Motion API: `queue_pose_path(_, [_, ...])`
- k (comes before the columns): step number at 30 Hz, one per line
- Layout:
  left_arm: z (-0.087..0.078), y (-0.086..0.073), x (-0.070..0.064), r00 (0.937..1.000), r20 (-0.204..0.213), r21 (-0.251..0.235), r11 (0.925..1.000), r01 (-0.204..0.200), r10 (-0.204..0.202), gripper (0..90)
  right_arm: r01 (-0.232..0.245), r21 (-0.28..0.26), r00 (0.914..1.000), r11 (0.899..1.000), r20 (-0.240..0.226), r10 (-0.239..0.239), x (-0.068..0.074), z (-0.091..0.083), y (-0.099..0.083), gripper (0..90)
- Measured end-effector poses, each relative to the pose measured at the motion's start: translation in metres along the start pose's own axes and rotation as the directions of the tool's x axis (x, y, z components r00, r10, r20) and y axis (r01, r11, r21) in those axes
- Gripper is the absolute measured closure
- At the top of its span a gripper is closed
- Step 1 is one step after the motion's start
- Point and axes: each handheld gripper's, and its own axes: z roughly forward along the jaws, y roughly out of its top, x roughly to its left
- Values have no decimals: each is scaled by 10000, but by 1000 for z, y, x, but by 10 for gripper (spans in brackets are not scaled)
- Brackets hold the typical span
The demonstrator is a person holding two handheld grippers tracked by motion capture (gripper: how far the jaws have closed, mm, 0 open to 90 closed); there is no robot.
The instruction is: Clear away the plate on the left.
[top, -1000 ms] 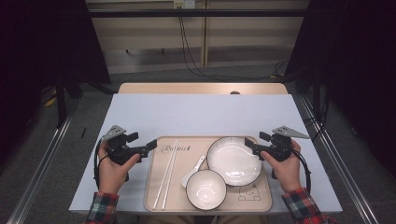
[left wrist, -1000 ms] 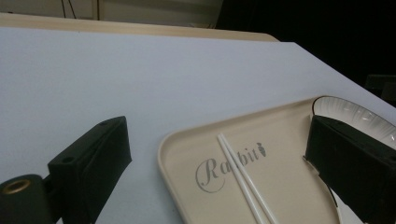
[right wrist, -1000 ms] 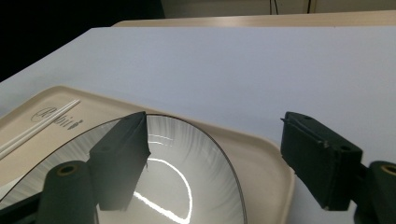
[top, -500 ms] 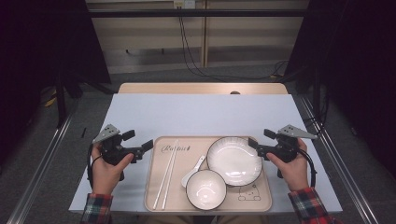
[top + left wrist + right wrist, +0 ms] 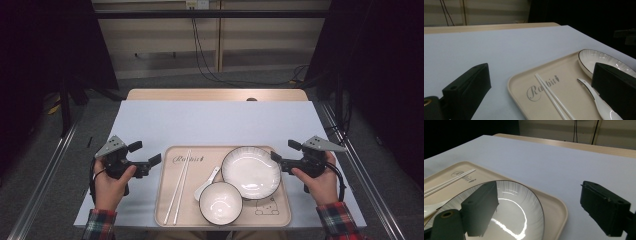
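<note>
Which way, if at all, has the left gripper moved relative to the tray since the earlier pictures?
Yes. The left gripper has drawn leftward, away from the tray; its jaws stand open over the bare table.

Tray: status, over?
Left hand-held gripper and right hand-held gripper open, flanking tray. Plate, bowl, spoon, chopsticks untouched. No obstruction.

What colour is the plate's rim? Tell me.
White plate with a thin dark rim, ribbed inside; the right gripper view shows it best.

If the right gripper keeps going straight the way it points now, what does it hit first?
Most likely the near rim of the plate: the right gripper, jaws open, points left at it from just beyond the tray edge. Height above the rim is unclear.
</note>
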Motion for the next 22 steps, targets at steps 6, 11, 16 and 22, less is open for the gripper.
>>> queue_pose_path(6, [-11,-6,3,9999,-61,-110,9999,-85,84,20,23,-108,10000,9999,95,-22,-5,-12,-2,137])
queue_pose_path(11, [-18,-9,5,9997,-174,-380,9991,-166,159,20,252,-226,9997,9994,46,-251,-8,-21,-5,131])
queue_pose_path(16, [-23,-11,9,9999,-93,-433,9990,-121,117,18,345,-491,9994,9982,-16,-346,-9,-28,-6,130])
queue_pose_path(22, [-17,-18,11,9992,-331,-77,9997,-232,229,18,538,-203,9985,9983,117,-536,-14,-25,-10,105])
